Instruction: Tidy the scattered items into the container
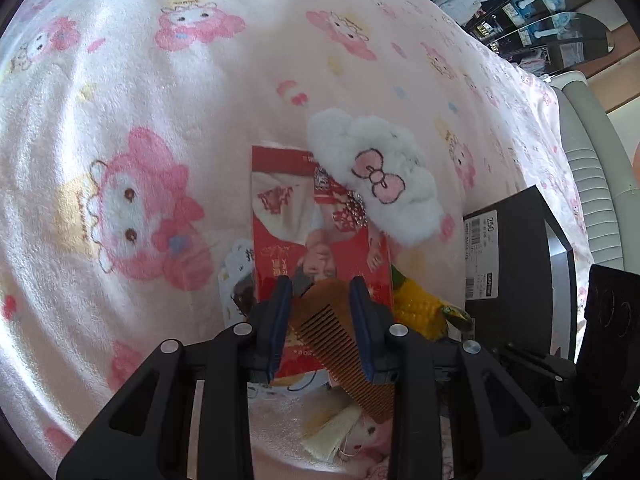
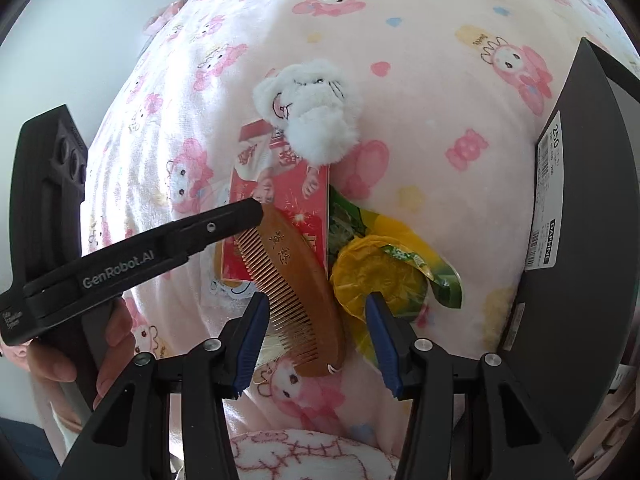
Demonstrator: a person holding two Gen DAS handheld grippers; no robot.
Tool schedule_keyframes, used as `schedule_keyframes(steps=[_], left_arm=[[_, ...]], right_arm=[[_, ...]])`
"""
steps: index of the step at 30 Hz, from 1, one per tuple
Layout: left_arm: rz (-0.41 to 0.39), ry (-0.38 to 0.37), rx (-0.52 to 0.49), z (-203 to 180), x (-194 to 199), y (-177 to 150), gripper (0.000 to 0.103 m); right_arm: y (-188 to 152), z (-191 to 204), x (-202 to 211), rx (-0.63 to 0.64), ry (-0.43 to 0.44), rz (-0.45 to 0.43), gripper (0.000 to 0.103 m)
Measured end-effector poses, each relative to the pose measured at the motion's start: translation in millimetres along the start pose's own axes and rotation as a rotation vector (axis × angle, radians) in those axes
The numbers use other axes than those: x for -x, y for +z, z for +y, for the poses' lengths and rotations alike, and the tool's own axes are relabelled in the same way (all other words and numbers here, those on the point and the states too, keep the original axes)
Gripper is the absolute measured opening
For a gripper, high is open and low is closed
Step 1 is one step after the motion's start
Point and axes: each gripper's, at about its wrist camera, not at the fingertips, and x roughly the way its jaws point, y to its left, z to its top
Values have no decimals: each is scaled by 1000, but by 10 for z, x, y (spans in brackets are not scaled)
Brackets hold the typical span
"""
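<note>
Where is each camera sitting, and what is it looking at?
Left wrist view: sits on the left gripper, looking down along its blue fingers at the wooden comb between them, on the red card; only the gripper shows.
Right wrist view: sits on the right gripper, looking down at the comb and yellow packet; a hand holding the left gripper shows at the left.
Both see: comb, red card, white plush, yellow packet, black box, pink blanket.
</note>
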Motion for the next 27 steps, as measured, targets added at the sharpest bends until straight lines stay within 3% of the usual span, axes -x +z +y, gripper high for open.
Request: schedule_keyframes(steps=[3,7,11,13,16,23,27], left_arm=[[-19,30,17,18,-75,112,29],[15,46,24,1,-158,39,29],[53,30,22,-47,-106,-150,29],[66,-16,48,-1,-33,-246,29],[28,-44,74,73,81,-287,29],[-70,88,108,159,62,-26,30],[-28,55,99,126,-106,36,30]], right_arm=[[-94,-15,58,11,-10,-11,46],[-161,-24,127,14,7,-14,46],[-213,-35,160,27,26,-12,46],[-211,-6,138,30,24,5,46],[-239,2,110,38,39,32,46],[-216,-31,-6,14,36,32,46],[-197,-47,-26,0,38,25,46]])
